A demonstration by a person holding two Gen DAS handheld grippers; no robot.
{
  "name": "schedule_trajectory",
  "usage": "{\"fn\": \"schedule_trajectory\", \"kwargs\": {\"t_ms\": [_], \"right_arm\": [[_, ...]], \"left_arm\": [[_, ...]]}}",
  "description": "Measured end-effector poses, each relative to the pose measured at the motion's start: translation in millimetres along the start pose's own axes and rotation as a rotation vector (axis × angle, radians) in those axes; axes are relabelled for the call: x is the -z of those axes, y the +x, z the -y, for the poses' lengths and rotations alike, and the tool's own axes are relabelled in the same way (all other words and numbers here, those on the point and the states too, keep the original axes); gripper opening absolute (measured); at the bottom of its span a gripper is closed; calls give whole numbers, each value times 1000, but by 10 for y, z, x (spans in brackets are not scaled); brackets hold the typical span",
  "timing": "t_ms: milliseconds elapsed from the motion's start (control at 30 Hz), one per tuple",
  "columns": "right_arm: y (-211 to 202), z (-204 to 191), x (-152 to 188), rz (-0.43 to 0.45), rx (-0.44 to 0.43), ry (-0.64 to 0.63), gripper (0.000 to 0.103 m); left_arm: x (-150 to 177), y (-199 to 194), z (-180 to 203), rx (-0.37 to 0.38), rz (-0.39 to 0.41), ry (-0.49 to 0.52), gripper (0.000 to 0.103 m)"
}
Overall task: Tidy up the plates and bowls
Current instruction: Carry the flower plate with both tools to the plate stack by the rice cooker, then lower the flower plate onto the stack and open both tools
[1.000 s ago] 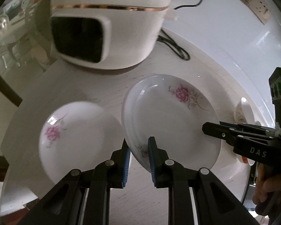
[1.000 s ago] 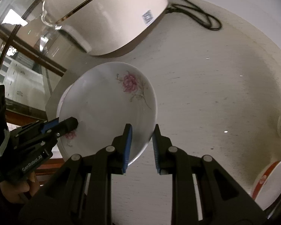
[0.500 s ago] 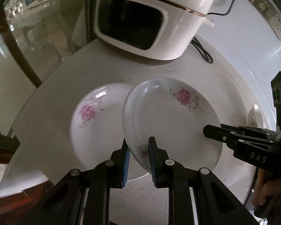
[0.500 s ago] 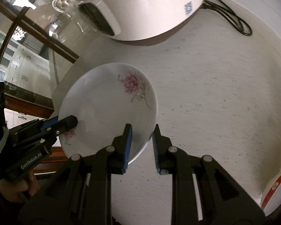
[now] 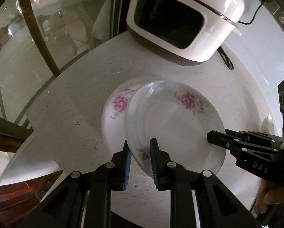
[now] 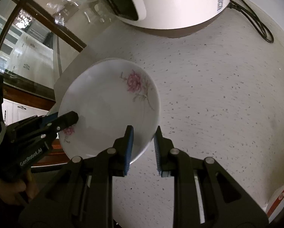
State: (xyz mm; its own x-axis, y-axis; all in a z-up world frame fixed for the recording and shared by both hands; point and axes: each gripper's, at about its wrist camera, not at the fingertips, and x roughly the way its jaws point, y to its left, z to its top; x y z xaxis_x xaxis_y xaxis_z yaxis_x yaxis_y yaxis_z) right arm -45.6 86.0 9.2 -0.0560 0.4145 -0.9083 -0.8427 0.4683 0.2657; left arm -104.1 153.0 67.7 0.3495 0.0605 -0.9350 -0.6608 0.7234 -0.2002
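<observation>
Plate (image 5: 172, 125) hangs tilted over a second plate (image 5: 115, 114) on the worktop (image 5: 71, 102), in front of the cooker (image 5: 181, 22). Left gripper (image 5: 140, 159) has its fingers pinching the near rim; right gripper (image 6: 142, 148) pinches the opposite rim. Level it, centre it over the lower plate, lower both hands together, then release.

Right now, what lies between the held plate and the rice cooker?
Only bare speckled countertop between the held plate and the rice cooker, per the right wrist view.
</observation>
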Motion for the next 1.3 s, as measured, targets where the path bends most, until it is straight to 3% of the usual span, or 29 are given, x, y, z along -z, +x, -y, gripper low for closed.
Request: {"fn": "schedule_trajectory", "kwargs": {"t_ms": [633, 1000, 1300], "right_arm": [[197, -266, -28, -5, 61, -63, 30], [286, -376, -32, 2, 118, -108, 50], [320, -362, 5, 14, 115, -83, 52]], "left_arm": [[13, 46, -91, -72, -5, 1, 21], [12, 62, -67, -108, 9, 30, 21], [16, 115, -50, -143, 5, 67, 22]]}}
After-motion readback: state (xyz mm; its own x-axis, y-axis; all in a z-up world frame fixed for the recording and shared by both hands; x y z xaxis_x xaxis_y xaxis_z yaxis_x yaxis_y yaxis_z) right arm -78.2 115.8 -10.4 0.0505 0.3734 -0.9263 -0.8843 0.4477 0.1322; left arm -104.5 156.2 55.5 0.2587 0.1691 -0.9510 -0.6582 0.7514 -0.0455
